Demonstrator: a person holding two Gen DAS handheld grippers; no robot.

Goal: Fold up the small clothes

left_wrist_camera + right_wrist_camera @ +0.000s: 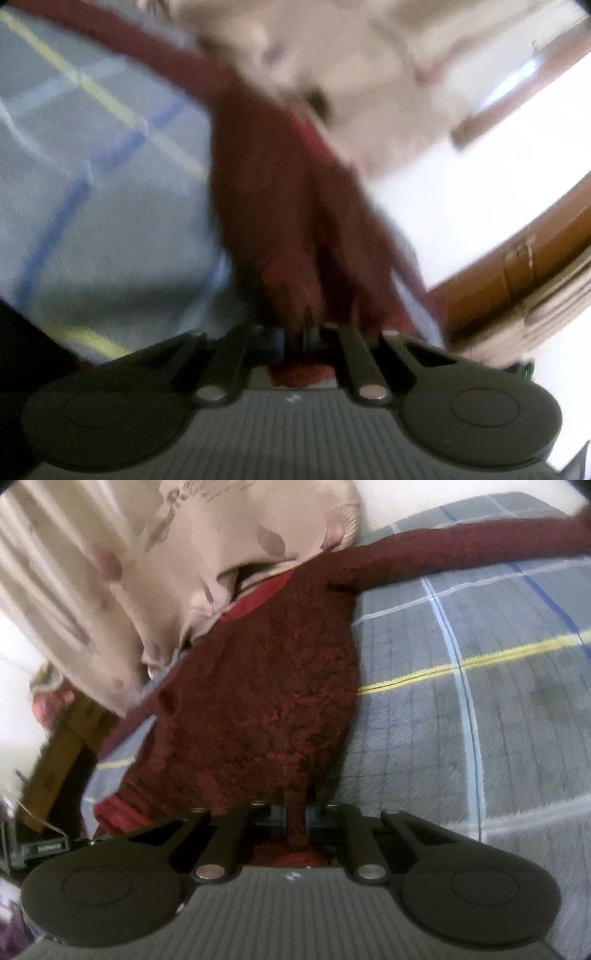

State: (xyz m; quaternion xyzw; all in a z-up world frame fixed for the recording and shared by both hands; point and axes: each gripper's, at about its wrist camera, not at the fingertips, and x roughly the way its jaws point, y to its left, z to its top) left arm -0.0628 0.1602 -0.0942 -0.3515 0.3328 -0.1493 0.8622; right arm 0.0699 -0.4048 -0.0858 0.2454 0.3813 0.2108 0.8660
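Note:
A dark red knitted garment [258,701] with a brighter red collar lies on a grey checked bedcover [461,720]. One long sleeve [480,550] stretches away to the upper right. My right gripper [295,819] is shut on a pinch of the garment's near hem. In the blurred left wrist view the same red garment [280,206] runs up from my left gripper [295,336], which is shut on a fold of its near edge. The sleeve [110,40] crosses the top left there.
A beige patterned cloth [129,572] lies bunched against the garment's collar end. The bedcover [92,166] carries yellow and blue lines. Beyond the bed's edge stand a brown wooden piece [517,258], a cardboard box [55,757] and white floor [461,184].

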